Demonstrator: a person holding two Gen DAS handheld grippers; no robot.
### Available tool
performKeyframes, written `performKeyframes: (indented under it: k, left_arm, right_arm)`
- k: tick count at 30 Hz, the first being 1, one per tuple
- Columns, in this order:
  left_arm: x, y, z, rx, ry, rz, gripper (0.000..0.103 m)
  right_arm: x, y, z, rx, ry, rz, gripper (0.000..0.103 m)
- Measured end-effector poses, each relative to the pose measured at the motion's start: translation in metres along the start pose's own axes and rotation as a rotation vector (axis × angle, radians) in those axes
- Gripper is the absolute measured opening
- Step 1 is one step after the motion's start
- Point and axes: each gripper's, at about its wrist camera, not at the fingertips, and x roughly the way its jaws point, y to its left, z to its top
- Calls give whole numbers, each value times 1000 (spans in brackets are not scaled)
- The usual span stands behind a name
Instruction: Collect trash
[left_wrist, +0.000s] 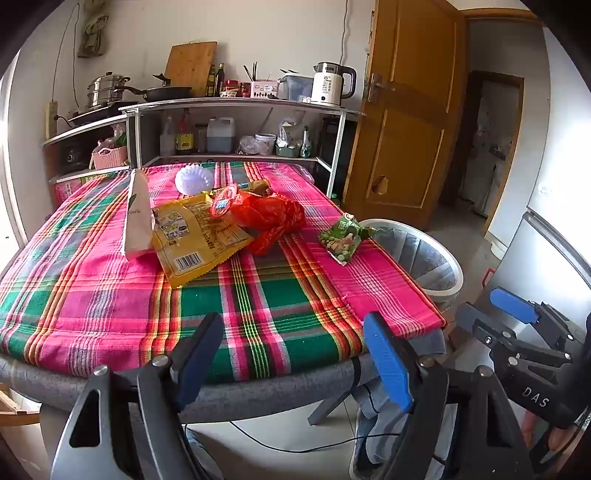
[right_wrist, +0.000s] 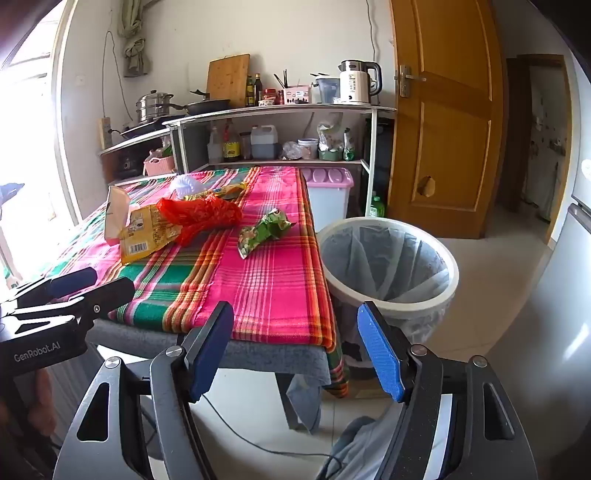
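A: How far along is the collecting?

B: Barely begun, I'd judge. Both the left gripper (left_wrist: 291, 363) and right gripper (right_wrist: 295, 350) hang at the desk's (left_wrist: 122, 295) near edge, fingers spread wide, holding nothing.

A: And the trash?

B: All on the cloth: green wrapper (right_wrist: 264, 230) nearest the lined bin (right_wrist: 388, 258), then yellow packet (left_wrist: 195, 240), red bag (left_wrist: 273, 218), paper bag (left_wrist: 138, 218), white cup (left_wrist: 194, 181) farthest. The bin looks empty.

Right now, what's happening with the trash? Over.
Left tool and right tool open, empty. Wrappers, red bag lie untouched on table. Bin beside it, lined. Nothing blocking.
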Motion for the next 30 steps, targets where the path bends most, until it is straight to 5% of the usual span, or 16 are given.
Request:
performKeyframes:
  k: [30]
  left_arm:
    - [-1, -2, -2, 2, -11, 0, 80]
  right_arm:
    - [-1, -4, 1, 17, -6, -8, 70]
